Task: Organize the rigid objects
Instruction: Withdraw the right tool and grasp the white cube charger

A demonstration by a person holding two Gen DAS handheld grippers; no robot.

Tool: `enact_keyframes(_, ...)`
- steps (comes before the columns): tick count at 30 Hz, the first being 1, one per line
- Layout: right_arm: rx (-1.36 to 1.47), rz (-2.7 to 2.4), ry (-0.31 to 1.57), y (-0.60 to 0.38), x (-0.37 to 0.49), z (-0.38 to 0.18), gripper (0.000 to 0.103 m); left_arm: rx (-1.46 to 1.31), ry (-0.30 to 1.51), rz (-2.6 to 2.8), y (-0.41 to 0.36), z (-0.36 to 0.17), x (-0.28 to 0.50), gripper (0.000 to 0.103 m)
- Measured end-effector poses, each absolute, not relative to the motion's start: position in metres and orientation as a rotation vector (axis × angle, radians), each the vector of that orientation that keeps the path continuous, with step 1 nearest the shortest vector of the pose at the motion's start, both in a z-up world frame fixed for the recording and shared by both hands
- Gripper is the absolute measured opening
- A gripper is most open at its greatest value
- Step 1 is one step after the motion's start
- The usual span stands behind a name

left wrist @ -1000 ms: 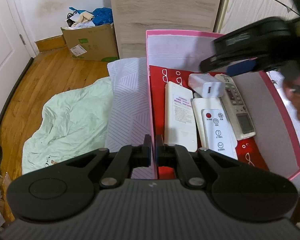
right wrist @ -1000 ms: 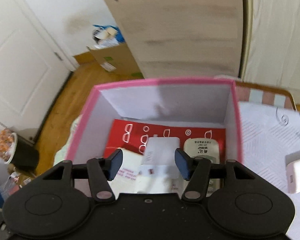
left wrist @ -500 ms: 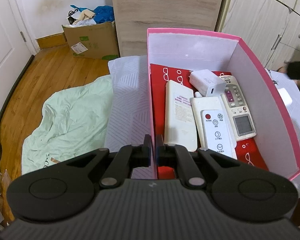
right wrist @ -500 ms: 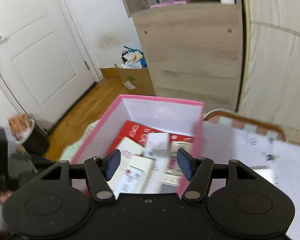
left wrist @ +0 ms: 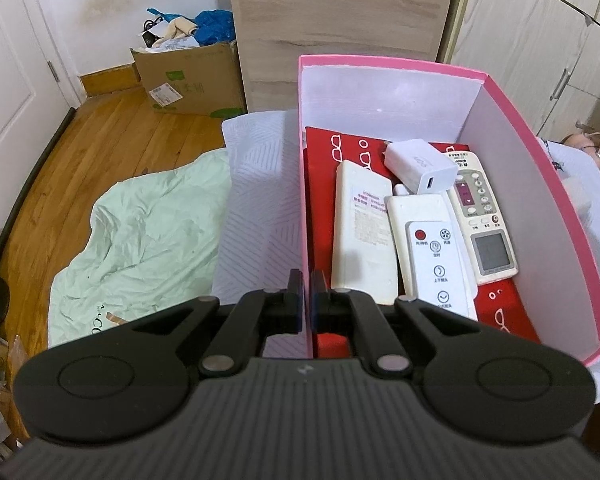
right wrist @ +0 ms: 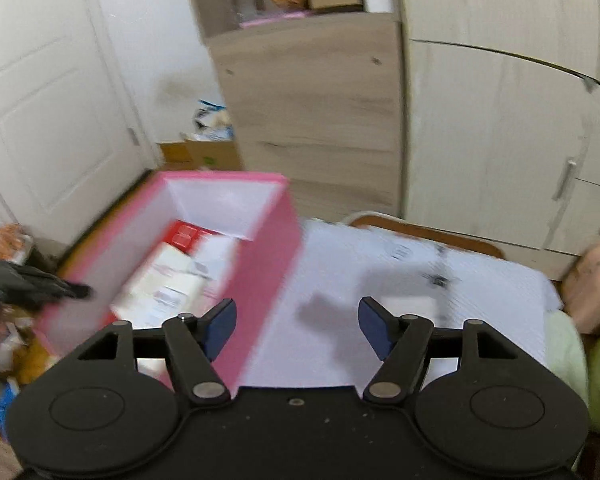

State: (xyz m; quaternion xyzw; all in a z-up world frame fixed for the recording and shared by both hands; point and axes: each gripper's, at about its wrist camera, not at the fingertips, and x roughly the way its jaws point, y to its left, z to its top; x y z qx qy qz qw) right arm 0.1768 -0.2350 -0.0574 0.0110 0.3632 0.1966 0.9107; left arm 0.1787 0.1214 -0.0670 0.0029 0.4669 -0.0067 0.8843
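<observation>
Pink box loaded, your right claw clear of it.

Your left claw [left wrist: 306, 296] pinches the near wall of the pink box [left wrist: 540, 148], which holds three remotes [left wrist: 440, 264] and a white charger [left wrist: 420, 166] on a red liner. Your right claw [right wrist: 294, 326] is opening with nothing between its pads, above the box's right edge and the bare white sheet [right wrist: 380, 276] beside it.

Left wrist view looked steeply down from close above the near left wall of the pink box [left wrist: 500, 92], facing the wooden cabinet [left wrist: 340, 20]. Right wrist view sat further back and right, aimed less steeply, blurred, probably mid-motion. Both shared the box, cabinet and cardboard carton [left wrist: 188, 80].
</observation>
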Motion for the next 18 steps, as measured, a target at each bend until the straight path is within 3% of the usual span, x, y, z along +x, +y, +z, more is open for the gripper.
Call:
enact_keyframes(6,0.077,0.258,0.790,-0.260,0.208,-0.106,0.073,0.018,0.966,0.001,0.117,-0.065,0.179,0.003)
enact_keyframes(18,-0.039,0.202,0.773,-0.251,0.242,-0.140,0.073,0.023,0.964,0.003,0.116,-0.064,0.178,0.003)
